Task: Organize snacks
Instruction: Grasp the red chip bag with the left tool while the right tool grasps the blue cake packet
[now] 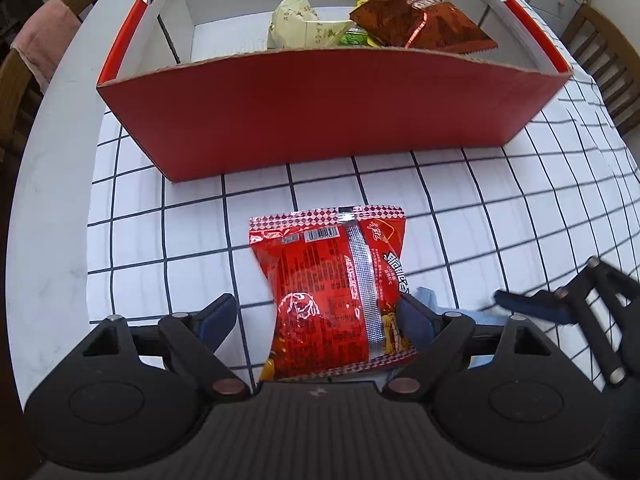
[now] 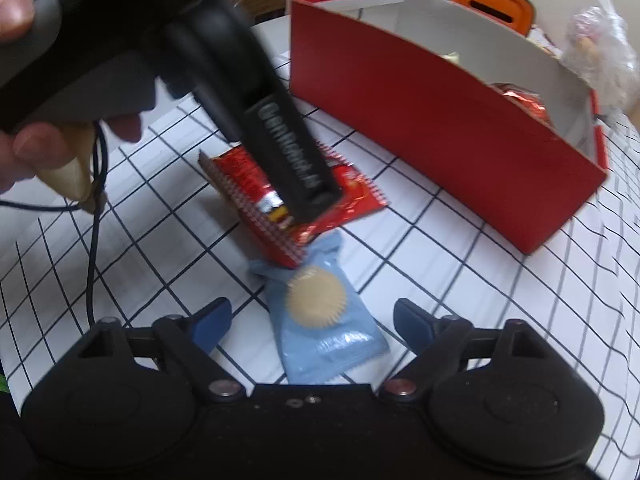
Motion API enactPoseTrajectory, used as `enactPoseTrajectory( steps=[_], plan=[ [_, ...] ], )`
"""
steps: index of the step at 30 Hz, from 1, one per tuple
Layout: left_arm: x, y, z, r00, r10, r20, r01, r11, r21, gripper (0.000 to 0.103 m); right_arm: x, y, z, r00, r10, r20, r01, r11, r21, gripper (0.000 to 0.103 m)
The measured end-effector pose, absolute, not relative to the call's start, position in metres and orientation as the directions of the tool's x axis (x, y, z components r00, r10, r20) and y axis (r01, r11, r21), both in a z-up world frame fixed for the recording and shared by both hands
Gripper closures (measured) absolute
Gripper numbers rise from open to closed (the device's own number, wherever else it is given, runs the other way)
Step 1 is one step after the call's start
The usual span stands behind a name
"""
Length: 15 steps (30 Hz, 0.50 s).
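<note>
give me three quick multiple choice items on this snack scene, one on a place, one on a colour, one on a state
1. Where does the shiny red foil snack packet lie?
A. inside the box
B. on the grid-patterned tablecloth, in front of the box
C. on a chair

2. What colour is the outside of the open cardboard box?
A. red
B. green
C. yellow

3. How does the right gripper stand over the pale blue packet with a round biscuit picture?
A. shut on the packet
B. open, fingers either side of it
C. not in view

Answers:
1 B: the left wrist view shows the packet flat on the cloth, between the open left gripper fingers and short of the box wall.
2 A: its outer wall is red, its inside white.
3 B: both fingers stand apart with the packet between them.
</note>
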<state>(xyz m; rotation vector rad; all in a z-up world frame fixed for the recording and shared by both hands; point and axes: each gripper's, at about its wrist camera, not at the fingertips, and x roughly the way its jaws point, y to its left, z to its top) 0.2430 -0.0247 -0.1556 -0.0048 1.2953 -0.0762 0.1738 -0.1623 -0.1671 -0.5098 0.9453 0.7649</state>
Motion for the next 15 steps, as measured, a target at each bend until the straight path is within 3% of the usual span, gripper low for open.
enactPoseTrajectory(
  steps=[8, 15],
  plan=[
    [0.259, -0.011, -0.155, 0.225, -0.118, -0.967, -0.026, 0.992, -0.127, 0.015, 0.185, -0.158, -0.177, 0.322, 0.363, -0.874, -0.794, 0.607, -0.040, 0.034],
    [0.265, -0.026, -0.157, 0.224, -0.088, -0.971, -0.021, 0.995, -0.095, 0.011, 0.180, -0.157, -0.174, 0.320, 0.381, -0.868, -0.800, 0.600, -0.032, 0.052]
  ],
)
